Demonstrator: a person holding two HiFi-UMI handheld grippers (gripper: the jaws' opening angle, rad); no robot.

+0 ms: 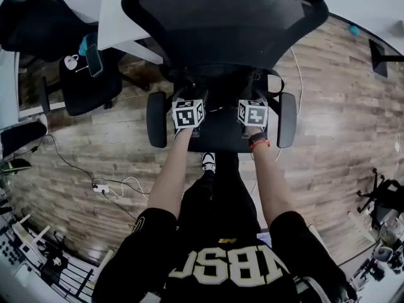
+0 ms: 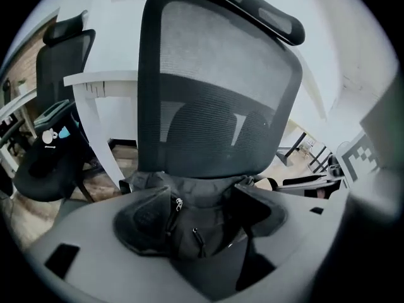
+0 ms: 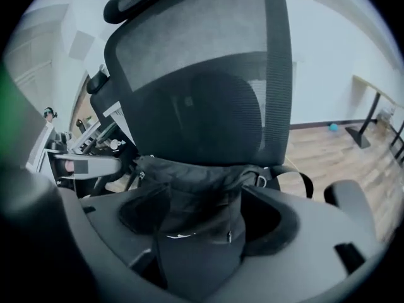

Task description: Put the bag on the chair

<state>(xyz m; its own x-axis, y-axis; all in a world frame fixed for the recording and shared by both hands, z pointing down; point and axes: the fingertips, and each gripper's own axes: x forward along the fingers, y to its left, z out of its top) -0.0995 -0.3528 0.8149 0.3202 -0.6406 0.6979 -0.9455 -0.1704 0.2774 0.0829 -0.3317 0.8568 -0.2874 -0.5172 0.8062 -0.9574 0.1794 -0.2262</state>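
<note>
A black fabric bag [image 2: 192, 223] with zippers rests on the seat of the black mesh office chair [image 1: 227, 24], against the bottom of its backrest [image 2: 214, 106]. My left gripper [image 2: 202, 216] stands open around the bag's left part, its pads wide and not squeezing the fabric. My right gripper [image 3: 199, 210] is open too, with the bag [image 3: 196, 194] and its strap ring between the spread pads. In the head view both grippers [image 1: 188, 103] [image 1: 254, 103] hover side by side over the seat, and the bag itself is hard to make out there.
The chair's armrests [image 1: 156, 118] [image 1: 287, 118] flank both grippers. A second black chair [image 1: 88, 81] with a phone on it stands at the left beside a white desk [image 1: 120, 17]. A power strip and cables [image 1: 101, 187] lie on the wooden floor.
</note>
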